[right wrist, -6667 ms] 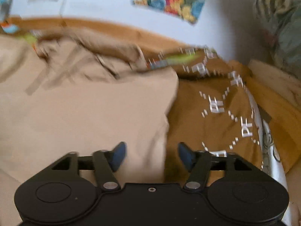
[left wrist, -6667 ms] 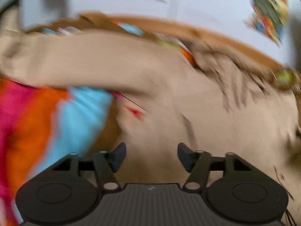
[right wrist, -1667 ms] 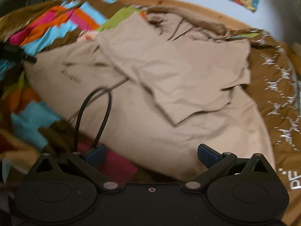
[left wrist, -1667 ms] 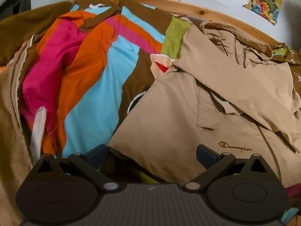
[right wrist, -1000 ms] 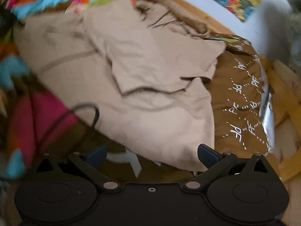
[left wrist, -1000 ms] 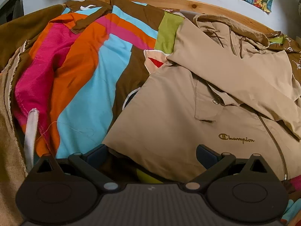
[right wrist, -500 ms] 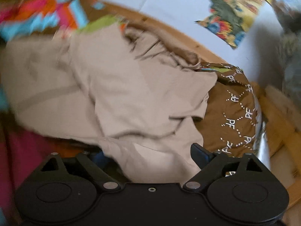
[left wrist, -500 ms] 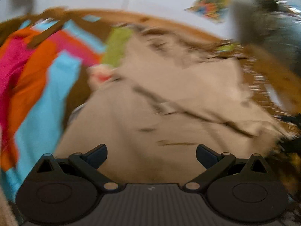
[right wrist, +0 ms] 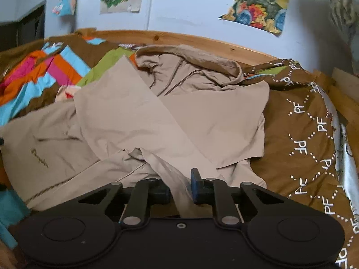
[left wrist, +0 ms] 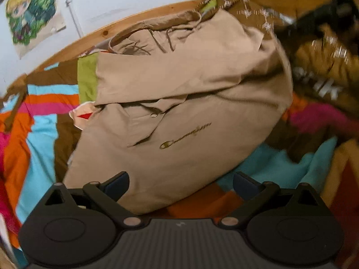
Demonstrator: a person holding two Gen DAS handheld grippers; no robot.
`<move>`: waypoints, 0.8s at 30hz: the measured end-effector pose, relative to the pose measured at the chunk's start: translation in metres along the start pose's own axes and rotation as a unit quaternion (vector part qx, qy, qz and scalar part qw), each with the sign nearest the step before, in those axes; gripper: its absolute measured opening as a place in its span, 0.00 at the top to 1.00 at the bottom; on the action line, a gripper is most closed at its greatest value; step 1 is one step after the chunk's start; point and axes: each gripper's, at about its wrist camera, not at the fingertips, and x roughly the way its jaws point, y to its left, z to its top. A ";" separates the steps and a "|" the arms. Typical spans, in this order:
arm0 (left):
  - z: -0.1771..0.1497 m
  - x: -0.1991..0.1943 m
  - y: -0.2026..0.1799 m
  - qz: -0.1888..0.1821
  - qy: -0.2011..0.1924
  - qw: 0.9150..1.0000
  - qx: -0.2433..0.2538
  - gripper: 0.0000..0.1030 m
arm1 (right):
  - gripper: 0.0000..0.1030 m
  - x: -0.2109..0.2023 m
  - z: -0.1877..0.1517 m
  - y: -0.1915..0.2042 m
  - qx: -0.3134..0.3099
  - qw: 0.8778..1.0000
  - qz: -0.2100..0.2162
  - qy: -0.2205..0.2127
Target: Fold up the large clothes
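While the beige hooded jacket (right wrist: 157,121) lies spread across the bed, the right claw (right wrist: 180,186) sits at the garment's near edge with its fingers drawn close together, a fold of the beige cloth passing up between them; the right finger's blue pad (right wrist: 194,185) presses against that fold, so the claw has the hem pinched. From this claw the jacket runs away toward the wooden bed frame (right wrist: 202,39), its hood (right wrist: 193,56) and drawcords lying farthest off, just short of the frame. One sleeve is folded across the chest, slanting from upper left to lower right, and the zipper line and a small embroidered logo show on the left part of the body.

Seen from the left wrist, the left claw (left wrist: 180,182) stands wide open and holds nothing. The jacket (left wrist: 179,116) lies straight ahead of it; the near lower edge of the garment reaches in between the two spread fingers, close to the left finger's blue pad (left wrist: 119,182), but whether the cloth touches it cannot be told. The right side of this view is blurred.

Under the jacket lies a striped bedcover (left wrist: 40,121) in orange, pink, turquoise, brown and green, showing to the left of the garment in both views. To the right of the jacket, a brown cover with white "PF" lettering (right wrist: 300,121) lies just beside it. Colourful posters (right wrist: 255,2) hang on the pale wall behind the bed.
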 end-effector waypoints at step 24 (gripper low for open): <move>0.010 -0.004 0.069 0.109 -0.027 0.988 -0.106 0.88 | 0.51 -0.021 -0.062 0.017 -0.115 0.993 -0.007 0.042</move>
